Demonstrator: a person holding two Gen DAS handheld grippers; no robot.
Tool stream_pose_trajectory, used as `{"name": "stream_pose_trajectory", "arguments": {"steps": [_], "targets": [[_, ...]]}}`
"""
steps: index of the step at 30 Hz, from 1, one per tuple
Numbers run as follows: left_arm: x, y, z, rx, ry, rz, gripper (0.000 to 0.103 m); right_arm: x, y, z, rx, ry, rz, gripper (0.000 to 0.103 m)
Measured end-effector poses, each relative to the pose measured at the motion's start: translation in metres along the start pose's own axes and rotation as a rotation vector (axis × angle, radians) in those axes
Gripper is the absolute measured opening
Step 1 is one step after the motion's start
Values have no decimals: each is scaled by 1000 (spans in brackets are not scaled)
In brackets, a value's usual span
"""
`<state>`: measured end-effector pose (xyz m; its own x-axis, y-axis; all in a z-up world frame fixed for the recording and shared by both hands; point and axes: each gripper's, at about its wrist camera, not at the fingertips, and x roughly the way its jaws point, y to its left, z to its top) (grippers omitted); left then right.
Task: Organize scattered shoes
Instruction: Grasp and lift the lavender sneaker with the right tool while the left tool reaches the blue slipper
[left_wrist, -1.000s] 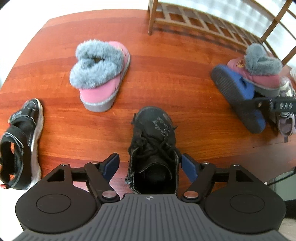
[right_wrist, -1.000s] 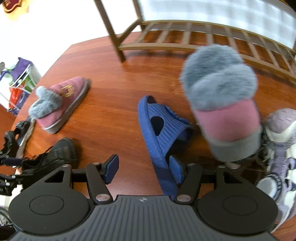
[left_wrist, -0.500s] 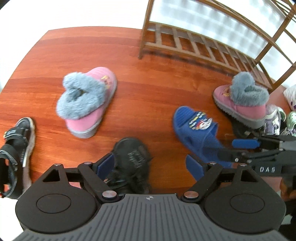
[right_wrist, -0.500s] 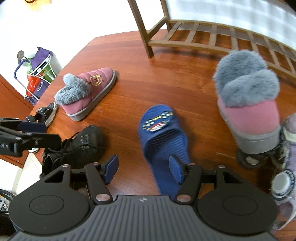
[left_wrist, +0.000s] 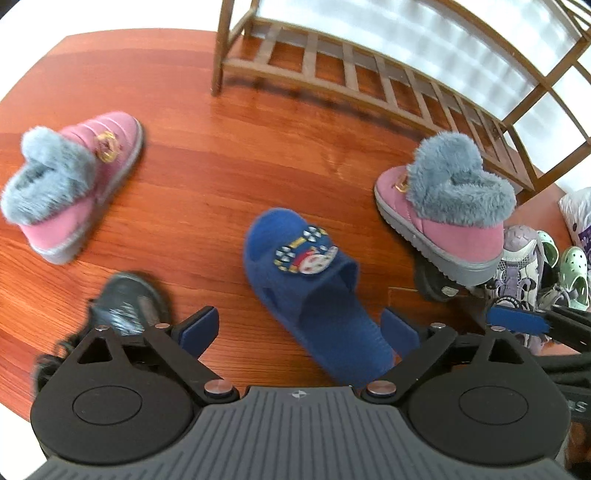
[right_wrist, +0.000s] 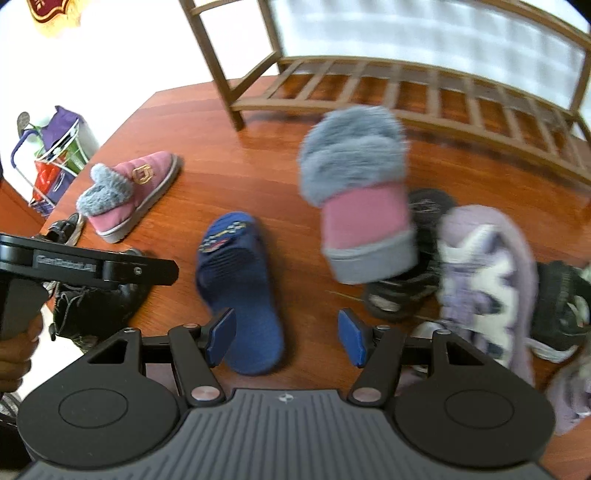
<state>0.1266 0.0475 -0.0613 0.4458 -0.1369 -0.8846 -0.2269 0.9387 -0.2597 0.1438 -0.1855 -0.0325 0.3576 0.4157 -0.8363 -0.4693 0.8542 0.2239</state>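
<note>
A blue slipper (left_wrist: 314, 284) lies on the red wooden table, its heel between the fingers of my open left gripper (left_wrist: 299, 330). It also shows in the right wrist view (right_wrist: 236, 291), just left of my open, empty right gripper (right_wrist: 288, 334). A pink fur-lined boot (left_wrist: 70, 184) lies at the left. Its mate (left_wrist: 447, 206) rests on the shoe pile at the right and shows in the right wrist view (right_wrist: 362, 206). A black lace-up shoe (left_wrist: 122, 306) sits beside my left finger.
A slatted wooden shoe rack (left_wrist: 369, 74) stands at the back of the table. A lilac sneaker (right_wrist: 487, 280), black shoes and green clogs (left_wrist: 572, 273) crowd the right. A black sandal (right_wrist: 62, 229) lies at the left edge. The other gripper (right_wrist: 88, 264) reaches in from the left.
My left gripper moved right, from around the black shoe to around the blue slipper's heel. My right gripper shifted right, away from the slipper. The blue slipper went from its side to flat.
</note>
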Motion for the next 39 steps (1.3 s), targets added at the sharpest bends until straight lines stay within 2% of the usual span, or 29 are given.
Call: {"name": "stream_pose_trajectory", "arguments": {"steps": [4, 8, 19, 26, 32, 36, 39], "targets": [[20, -14, 1, -49, 21, 28, 97, -10, -21, -7, 16, -11, -33, 82], [37, -23, 2, -113, 28, 60, 97, -15, -41, -17, 33, -13, -71, 82], [71, -36, 7, -167, 22, 204, 97, -27, -95, -42, 75, -18, -171, 84], [84, -34, 8, -184, 24, 257, 97, -10, -105, -52, 10, 32, -201, 87], [89, -36, 5, -150, 15, 273, 95, 3, -104, -52, -84, 58, -278, 87], [94, -33, 2, -137, 32, 245, 88, 9, -108, -49, -109, 63, -284, 84], [92, -31, 0, -117, 26, 236, 87, 10, -111, -47, -105, 62, -267, 71]]}}
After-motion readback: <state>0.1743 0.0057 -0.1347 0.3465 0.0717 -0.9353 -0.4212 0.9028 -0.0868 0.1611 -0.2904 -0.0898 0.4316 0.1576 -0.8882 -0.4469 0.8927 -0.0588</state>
